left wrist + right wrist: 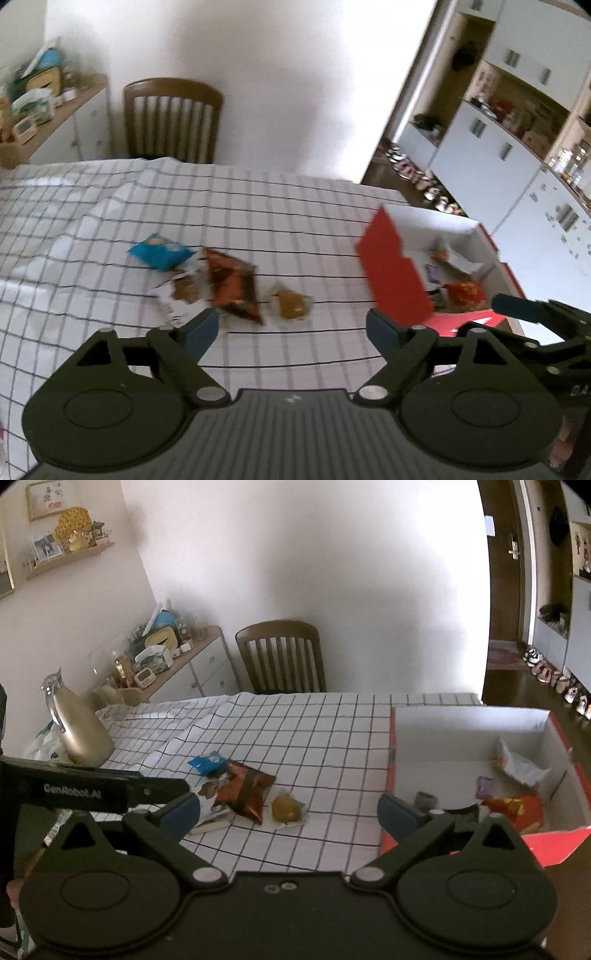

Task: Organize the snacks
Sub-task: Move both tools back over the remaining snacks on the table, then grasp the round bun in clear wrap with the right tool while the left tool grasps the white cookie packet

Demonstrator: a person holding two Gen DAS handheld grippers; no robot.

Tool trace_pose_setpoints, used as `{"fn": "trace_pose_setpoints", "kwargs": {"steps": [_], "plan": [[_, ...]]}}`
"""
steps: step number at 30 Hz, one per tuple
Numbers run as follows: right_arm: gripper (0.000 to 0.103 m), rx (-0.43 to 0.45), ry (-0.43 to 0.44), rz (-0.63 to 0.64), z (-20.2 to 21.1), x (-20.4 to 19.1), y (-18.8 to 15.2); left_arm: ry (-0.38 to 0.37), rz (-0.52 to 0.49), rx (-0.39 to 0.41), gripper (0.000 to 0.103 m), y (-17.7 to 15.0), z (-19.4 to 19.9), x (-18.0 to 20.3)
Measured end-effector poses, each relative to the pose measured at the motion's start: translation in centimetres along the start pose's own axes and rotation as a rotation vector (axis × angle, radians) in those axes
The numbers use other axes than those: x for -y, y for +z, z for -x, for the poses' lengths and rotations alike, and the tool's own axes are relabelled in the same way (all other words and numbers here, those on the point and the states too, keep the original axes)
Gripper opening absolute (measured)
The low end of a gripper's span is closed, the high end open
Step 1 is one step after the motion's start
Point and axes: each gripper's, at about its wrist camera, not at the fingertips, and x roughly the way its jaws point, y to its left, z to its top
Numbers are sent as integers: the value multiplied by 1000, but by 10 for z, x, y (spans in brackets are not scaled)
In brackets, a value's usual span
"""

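Hovering wide open and empty, both grippers, left [291,328] and right [288,808], face loose snacks beside the red cardboard box [469,738]; next, probably grasp the yellow wrapped bun [286,808].

White tablecloth [332,731] with black grid, red box [554,845] white inside, blue snack packet [207,763], brown wooden chair [280,653]

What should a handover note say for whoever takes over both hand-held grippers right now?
Left hand-held gripper: open, empty, above the checked tablecloth.
Right hand-held gripper: open, empty, near the red box.
Done: a few packets already lie in the box, including a red packet and a white one.
Left on the cloth: blue packet, brown packet, white packet, wrapped yellow pastry. Move these into the box.
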Motion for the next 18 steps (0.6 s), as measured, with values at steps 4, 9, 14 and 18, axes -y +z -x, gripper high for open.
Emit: {"fn": "trace_pose_setpoints", "kwargs": {"steps": [4, 9, 14, 18], "plan": [[103, -22, -17, 7, -14, -10, -6, 41, 16, 24, 103, -6, -4, -29], [102, -58, -43, 27, -35, -20, -13, 110, 47, 4, 103, -12, -20, -58], [102, -105, -64, 47, -61, -23, -17, 174, 106, -29, 103, -11, -44, -86], [100, -144, -67, 64, -82, -23, -20, 208, 183, -72, 103, -8, -67, -105]]}}
